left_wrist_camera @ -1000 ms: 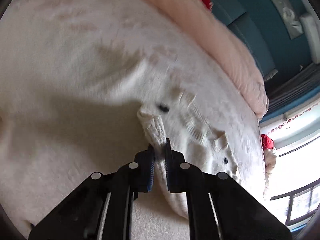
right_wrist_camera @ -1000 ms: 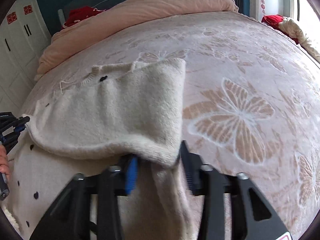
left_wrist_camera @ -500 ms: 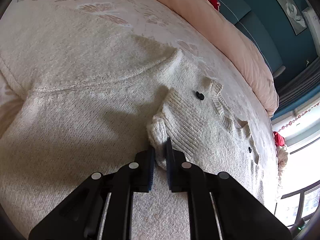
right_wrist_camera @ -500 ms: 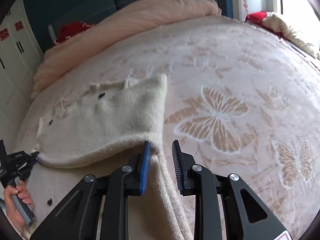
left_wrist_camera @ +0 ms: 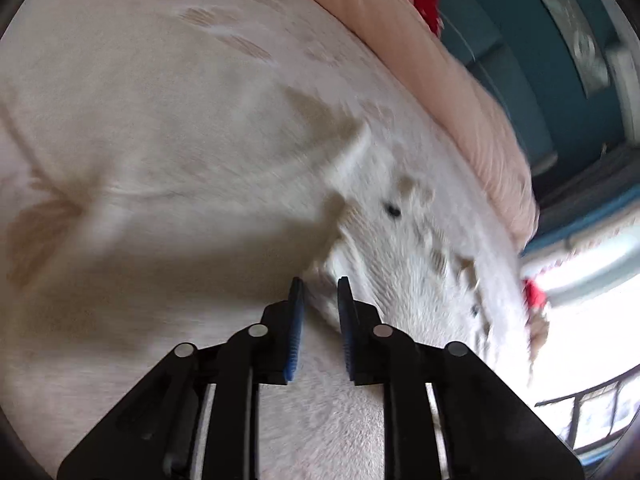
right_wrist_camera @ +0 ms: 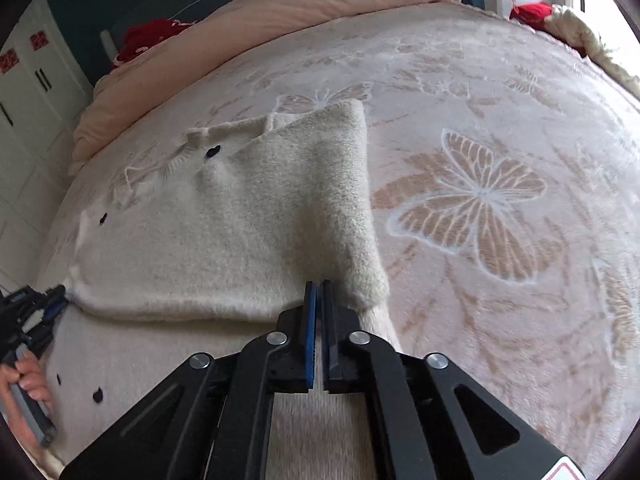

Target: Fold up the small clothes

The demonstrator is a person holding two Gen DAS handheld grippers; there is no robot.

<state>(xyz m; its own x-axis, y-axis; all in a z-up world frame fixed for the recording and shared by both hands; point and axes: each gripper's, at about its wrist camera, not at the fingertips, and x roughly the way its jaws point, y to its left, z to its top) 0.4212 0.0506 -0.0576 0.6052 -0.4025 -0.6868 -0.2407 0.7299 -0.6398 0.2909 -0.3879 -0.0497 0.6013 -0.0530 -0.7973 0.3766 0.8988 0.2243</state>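
Note:
A cream knit sweater (right_wrist_camera: 224, 240) with small black dots lies on the bed, its upper part folded over towards me. My right gripper (right_wrist_camera: 319, 286) sits at the folded flap's near edge, jaws closing to a thin slit with knit pinched between the pads. In the blurred left wrist view, the left gripper (left_wrist_camera: 320, 292) has its jaws opening, and the sweater's ribbed edge (left_wrist_camera: 360, 264) lies just ahead of the tips, no longer pinched. In the right wrist view the left gripper (right_wrist_camera: 40, 312) is at the sweater's left corner, with a hand (right_wrist_camera: 24, 380) on its grip.
The bed is covered by a pale blanket with butterfly patterns (right_wrist_camera: 480, 200). A pink duvet (right_wrist_camera: 300, 4) is bunched along the far side, with a red cloth (right_wrist_camera: 152, 36) behind it. White cupboards (right_wrist_camera: 32, 80) stand at the left and more cloth (right_wrist_camera: 532, 10) at the far right.
The left jaws, earlier pinching the sweater's ribbed edge, have parted and let it go. The right jaws opened wider, then closed to a slit at the flap's near edge.

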